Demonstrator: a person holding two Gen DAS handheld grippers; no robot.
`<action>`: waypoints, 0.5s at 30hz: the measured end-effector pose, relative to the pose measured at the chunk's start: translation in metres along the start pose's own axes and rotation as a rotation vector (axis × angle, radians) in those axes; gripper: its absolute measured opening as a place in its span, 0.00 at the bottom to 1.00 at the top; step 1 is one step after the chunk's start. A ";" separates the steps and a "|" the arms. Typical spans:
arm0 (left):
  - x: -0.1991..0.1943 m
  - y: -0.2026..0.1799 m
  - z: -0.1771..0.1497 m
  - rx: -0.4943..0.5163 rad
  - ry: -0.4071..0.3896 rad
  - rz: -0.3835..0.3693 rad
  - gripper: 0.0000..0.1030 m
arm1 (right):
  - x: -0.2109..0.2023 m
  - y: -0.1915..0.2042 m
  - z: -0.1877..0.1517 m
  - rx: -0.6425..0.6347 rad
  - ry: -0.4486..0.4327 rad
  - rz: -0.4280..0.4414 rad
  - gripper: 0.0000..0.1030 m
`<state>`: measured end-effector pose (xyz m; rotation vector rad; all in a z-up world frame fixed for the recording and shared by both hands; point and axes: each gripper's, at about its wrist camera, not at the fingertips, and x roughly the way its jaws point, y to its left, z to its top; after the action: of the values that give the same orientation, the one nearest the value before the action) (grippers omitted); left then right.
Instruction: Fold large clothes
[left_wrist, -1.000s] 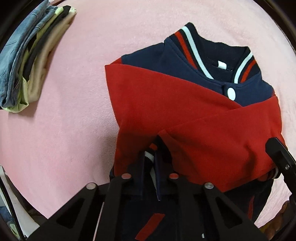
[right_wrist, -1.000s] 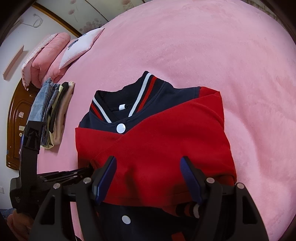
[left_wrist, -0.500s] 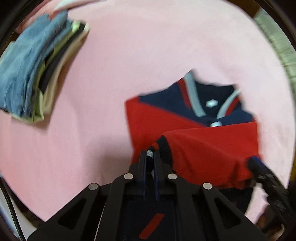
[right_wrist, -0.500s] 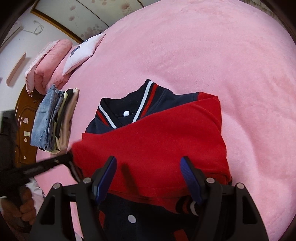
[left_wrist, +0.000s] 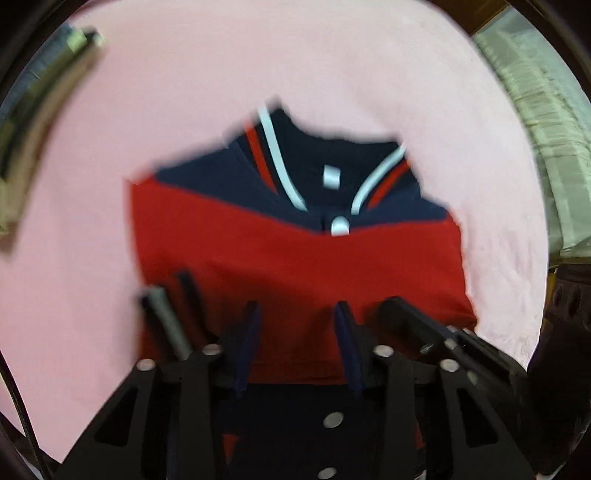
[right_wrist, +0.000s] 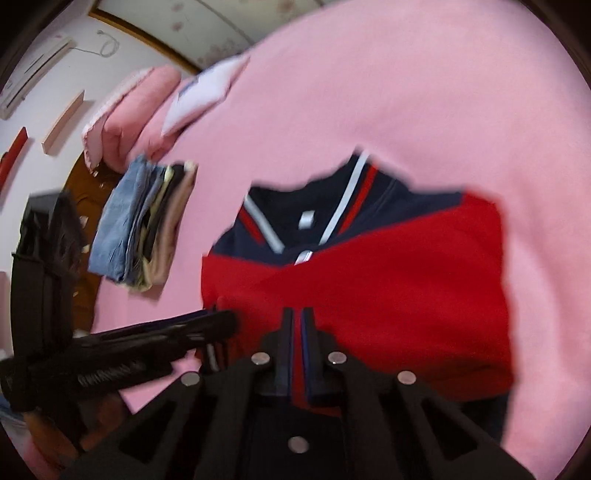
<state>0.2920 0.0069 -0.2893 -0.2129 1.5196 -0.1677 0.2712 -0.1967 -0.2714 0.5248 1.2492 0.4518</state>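
Nearest the right wrist camera, the right gripper (right_wrist: 297, 339) has just snapped closed, its blue-edged pads meeting with only a thin sliver of red between them. I judge this to be a pinch of the red sleeve (right_wrist: 388, 306) fabric, taken low on the garment so that the layer can be dragged or smoothed (blur keeps me from being sure cloth is truly caught).

The left gripper (left_wrist: 297, 343) has just been opening: its jaws stand a narrow way apart above the same red layer, with nothing pressed between the pads. That suggests it has let go of the cuff it brought across. In the right wrist view it comes in from the left, level with the garment's left side.

The baseball jacket (left_wrist: 295, 229) lies flat on the pink bedspread (left_wrist: 184, 92), near its front edge and about midway across. Both red sleeves are folded over the navy body, so the shape is a tidy block with a straight lower sleeve edge. The near navy hem, with its snaps, passes under the grippers, presumably awaiting the lengthwise fold.

Beyond the sleeves the striped collar (right_wrist: 306, 218) faces the far edge.

Farther left, well apart from the jacket, sits a stack of folded clothes (right_wrist: 142, 229). It is likely set aside there to keep the working area free. Pillows (right_wrist: 147, 107) lie beyond it, at the far left corner.
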 end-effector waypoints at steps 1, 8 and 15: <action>0.019 0.003 0.002 -0.030 0.057 0.033 0.25 | 0.009 -0.003 -0.001 -0.003 0.026 -0.028 0.02; 0.023 0.034 0.001 -0.060 0.027 0.112 0.03 | -0.018 -0.059 0.001 -0.013 -0.079 -0.284 0.00; -0.006 0.040 -0.001 -0.033 -0.001 0.083 0.14 | -0.067 -0.068 0.016 0.026 -0.238 -0.237 0.00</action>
<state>0.2900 0.0472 -0.2934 -0.1758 1.5285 -0.0772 0.2718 -0.2927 -0.2577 0.4321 1.0729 0.1677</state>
